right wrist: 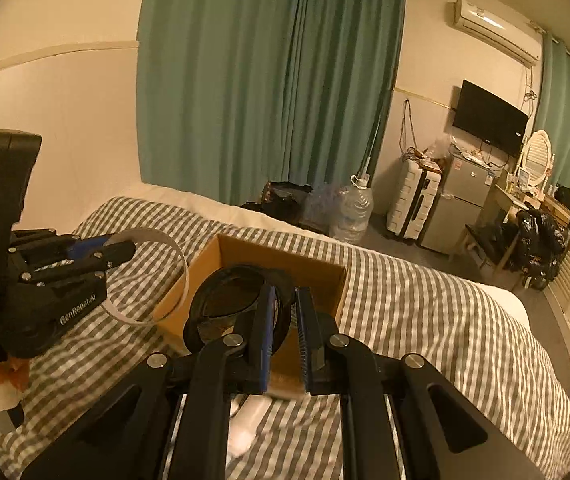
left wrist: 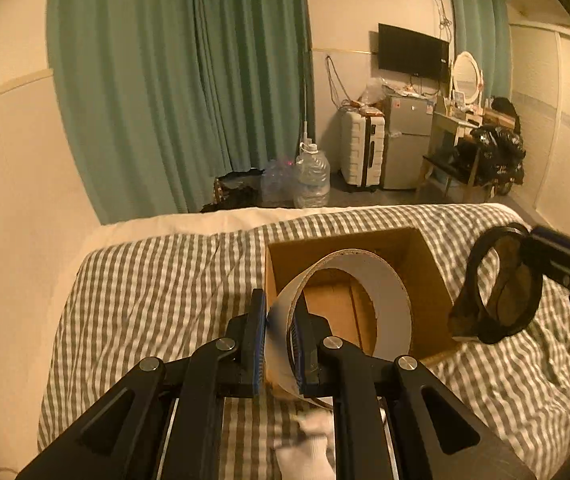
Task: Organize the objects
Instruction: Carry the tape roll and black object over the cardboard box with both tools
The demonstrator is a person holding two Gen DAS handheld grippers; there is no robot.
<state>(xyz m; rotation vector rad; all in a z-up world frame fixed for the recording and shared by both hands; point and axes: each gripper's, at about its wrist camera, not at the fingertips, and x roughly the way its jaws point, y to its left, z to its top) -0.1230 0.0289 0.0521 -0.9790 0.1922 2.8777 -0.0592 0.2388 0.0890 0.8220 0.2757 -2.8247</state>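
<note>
Over the striped bed [left wrist: 165,280] in a room with green curtains [left wrist: 181,80], I hold two rolls of tape above one open cardboard box [left wrist: 425,272]. My left gripper [left wrist: 279,320] pinches the white tape roll [left wrist: 393,300], its hole facing the box. My right gripper [right wrist: 285,320] pinches the black tape roll [right wrist: 221,304], its hole facing sideways.

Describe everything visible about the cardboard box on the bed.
The cardboard box is plain brown, open-topped and roughly square, with upright walls. It sits flat on the checked bedcover, near the bed's middle. What shows of its floor is bare, with a seam down it. Nothing visibly touches it: the left gripper holds a white tape roll in front of it, and the right gripper holds a black ring at its near wall.
</note>
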